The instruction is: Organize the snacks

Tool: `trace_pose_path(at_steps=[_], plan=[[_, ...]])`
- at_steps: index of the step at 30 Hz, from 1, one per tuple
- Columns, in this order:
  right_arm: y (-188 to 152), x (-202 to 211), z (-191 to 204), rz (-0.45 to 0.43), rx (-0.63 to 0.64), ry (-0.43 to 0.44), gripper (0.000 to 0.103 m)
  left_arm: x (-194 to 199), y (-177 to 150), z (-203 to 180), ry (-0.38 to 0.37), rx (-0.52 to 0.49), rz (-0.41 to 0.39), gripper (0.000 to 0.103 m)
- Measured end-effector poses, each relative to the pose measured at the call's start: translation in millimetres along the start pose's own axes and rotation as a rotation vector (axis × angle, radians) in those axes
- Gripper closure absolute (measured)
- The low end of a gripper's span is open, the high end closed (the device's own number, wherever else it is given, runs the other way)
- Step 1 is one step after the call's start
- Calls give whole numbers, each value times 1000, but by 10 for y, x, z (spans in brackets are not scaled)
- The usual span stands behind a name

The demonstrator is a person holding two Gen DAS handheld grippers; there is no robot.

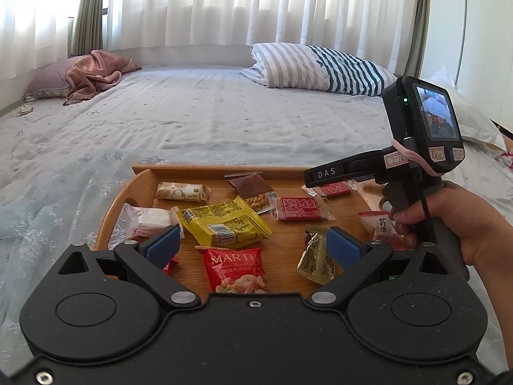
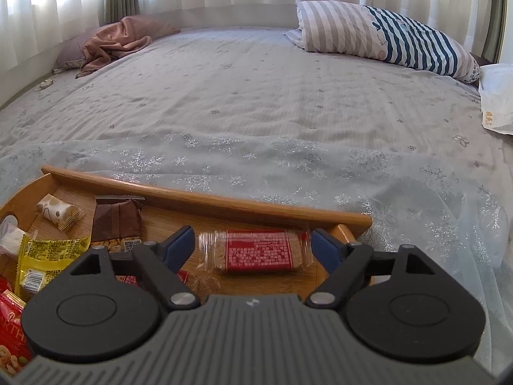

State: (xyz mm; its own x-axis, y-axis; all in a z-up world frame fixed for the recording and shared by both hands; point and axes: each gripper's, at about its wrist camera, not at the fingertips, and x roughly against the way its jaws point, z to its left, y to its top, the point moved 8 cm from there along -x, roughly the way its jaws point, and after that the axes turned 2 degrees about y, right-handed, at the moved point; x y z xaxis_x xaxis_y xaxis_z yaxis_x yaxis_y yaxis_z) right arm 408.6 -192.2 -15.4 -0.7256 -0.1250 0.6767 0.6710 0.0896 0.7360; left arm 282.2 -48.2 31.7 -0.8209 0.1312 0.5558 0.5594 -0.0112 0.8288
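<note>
A wooden tray lies on the bed with several snack packets in it. My left gripper is open above the tray's near part, with a yellow packet, a red nut packet and an olive packet between and beneath its fingers. My right gripper is open over the tray's far right corner, its fingers either side of a red-labelled clear-wrapped bar. I cannot tell if they touch it. The right gripper's body shows in the left wrist view.
Other packets lie in the tray: a brown peanut pack, a cream bar, a pink-white pack, another red bar. A striped pillow and a pink blanket lie at the far side of the bed.
</note>
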Motion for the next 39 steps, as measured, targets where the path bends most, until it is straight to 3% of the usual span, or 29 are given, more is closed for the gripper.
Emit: trace_pose_path(at_steps=[5, 8, 18, 22, 26, 31, 35, 39], plan=[[10, 66, 27, -8, 0, -14, 10, 53, 7, 54, 5, 11, -6, 5], [9, 174, 56, -27, -2, -10, 0, 99, 2, 90, 30, 0, -16, 2], [-175, 697, 242, -75, -5, -21, 0, 212, -250, 345, 63, 59, 23, 0], [-369, 994, 386, -100, -42, 51, 0, 261, -476, 408, 24, 85, 54, 0], [-633, 1333, 494, -149, -100, 117, 0, 289, -716, 423, 60, 60, 60, 0], [-1030, 1652, 590, -181, -77, 70, 0, 250, -993, 449, 138, -1, 79, 0], [-1318, 1729, 549, -161, -68, 1, 0, 283, -1121, 490, 134, 44, 87, 0], [-1497, 1631, 475, -129, -100, -9, 0, 259, -1131, 531, 144, 57, 92, 0]])
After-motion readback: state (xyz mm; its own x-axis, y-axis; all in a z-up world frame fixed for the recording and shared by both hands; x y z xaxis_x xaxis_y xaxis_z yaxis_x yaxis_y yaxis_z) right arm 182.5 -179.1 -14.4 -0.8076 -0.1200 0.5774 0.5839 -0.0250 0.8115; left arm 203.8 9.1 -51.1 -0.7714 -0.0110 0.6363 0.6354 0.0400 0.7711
